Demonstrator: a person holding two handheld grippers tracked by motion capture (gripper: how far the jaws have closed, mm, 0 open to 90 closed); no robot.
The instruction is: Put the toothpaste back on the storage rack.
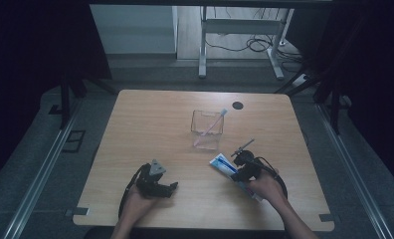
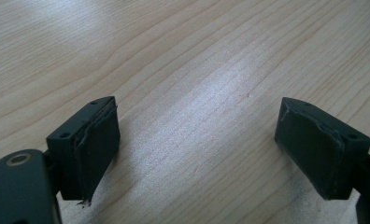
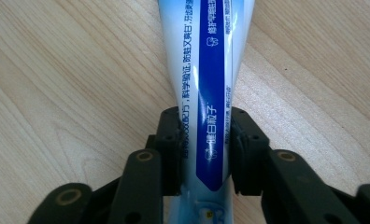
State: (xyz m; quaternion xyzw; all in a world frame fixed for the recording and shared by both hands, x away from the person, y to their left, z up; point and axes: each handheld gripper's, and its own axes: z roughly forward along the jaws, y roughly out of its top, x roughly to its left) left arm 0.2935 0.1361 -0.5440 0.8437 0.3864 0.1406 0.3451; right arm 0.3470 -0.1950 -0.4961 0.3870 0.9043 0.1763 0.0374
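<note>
Pinching the tube [image 3: 206, 88] squarely, the right gripper [image 3: 205, 149] should be lifted level toward the box [image 1: 206, 130] at 11 o'clock; the left gripper [image 2: 197, 154] is kept spread.

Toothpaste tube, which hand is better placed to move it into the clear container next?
Right. The right gripper is already clamped on the toothpaste tube, close to the clear container. The left gripper stands open over bare table.

the clear box [image 1: 206, 130] sits mid-table [image 1: 150, 119], a toothbrush [image 1: 212, 126] leaning inside it. just nearer than the box and to its right lies the toothpaste tube [image 1: 224, 166], the right gripper [image 1: 241, 169] on it. the left gripper [image 1: 157, 182] rests nearer and well left of the box.
</note>
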